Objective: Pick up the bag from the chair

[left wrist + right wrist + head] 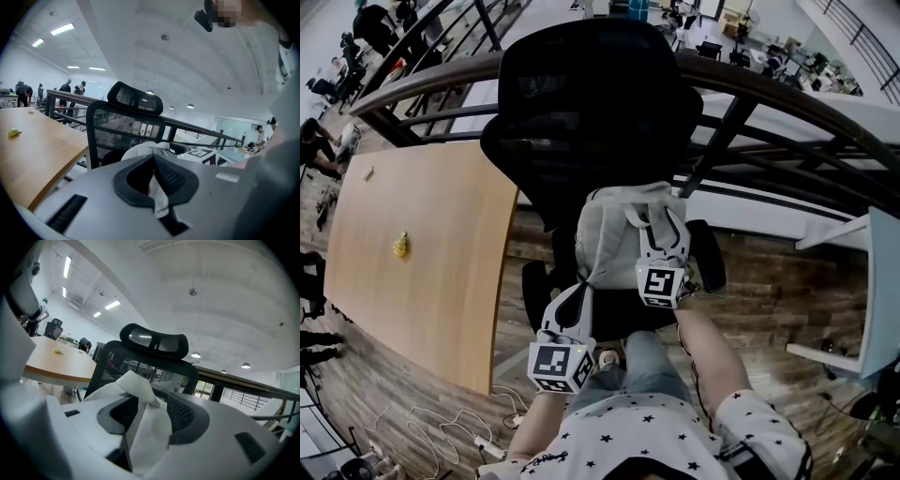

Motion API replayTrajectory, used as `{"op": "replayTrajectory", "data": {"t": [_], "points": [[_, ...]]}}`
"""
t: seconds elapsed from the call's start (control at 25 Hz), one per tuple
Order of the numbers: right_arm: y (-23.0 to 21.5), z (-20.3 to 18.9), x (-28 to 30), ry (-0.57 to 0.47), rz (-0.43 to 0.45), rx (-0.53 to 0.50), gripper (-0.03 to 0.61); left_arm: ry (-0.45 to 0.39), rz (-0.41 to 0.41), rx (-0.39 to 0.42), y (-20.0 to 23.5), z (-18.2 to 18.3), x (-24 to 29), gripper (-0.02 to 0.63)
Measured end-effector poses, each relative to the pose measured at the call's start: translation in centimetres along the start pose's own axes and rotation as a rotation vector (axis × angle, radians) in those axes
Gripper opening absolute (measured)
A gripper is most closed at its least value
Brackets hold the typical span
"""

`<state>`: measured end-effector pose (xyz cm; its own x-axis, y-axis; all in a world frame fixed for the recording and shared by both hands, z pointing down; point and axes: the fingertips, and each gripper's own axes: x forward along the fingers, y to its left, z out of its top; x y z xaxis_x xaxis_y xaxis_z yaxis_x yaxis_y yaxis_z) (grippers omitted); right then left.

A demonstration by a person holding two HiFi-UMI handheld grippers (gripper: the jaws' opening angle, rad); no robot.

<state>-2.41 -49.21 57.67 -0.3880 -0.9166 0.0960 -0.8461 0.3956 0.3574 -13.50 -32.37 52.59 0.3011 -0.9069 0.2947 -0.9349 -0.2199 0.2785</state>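
Left gripper view shows the left gripper (153, 161) pinched shut on a thin white strap (159, 199); the right gripper (151, 398) has its jaws apart with a broad strap fold (149, 436) standing between them. Both lead to the pale bag (623, 234), upright on the seat of the black mesh chair (591, 103). A wooden table (422, 253) stands beside it, on a plank floor (769, 281) before a curved railing (787, 94). Each gripper's cube bears a black square marker (661, 281)
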Motion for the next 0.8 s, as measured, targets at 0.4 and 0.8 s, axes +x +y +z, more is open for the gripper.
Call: {"op": "replayTrajectory", "data": {"t": [0.4, 0.8], "points": [[-0.4, 1.5, 2.6, -0.012, 0.016, -0.027, 0.144, -0.008, 0.012, 0.005, -0.2, 0.4, -0.6, 0.009], [-0.5, 4.5, 4.0, -0.053, 0.082, 0.088, -0.006, -0.016, 0.007, 0.003, -0.6, 0.9, 0.2, 0.011]]}}
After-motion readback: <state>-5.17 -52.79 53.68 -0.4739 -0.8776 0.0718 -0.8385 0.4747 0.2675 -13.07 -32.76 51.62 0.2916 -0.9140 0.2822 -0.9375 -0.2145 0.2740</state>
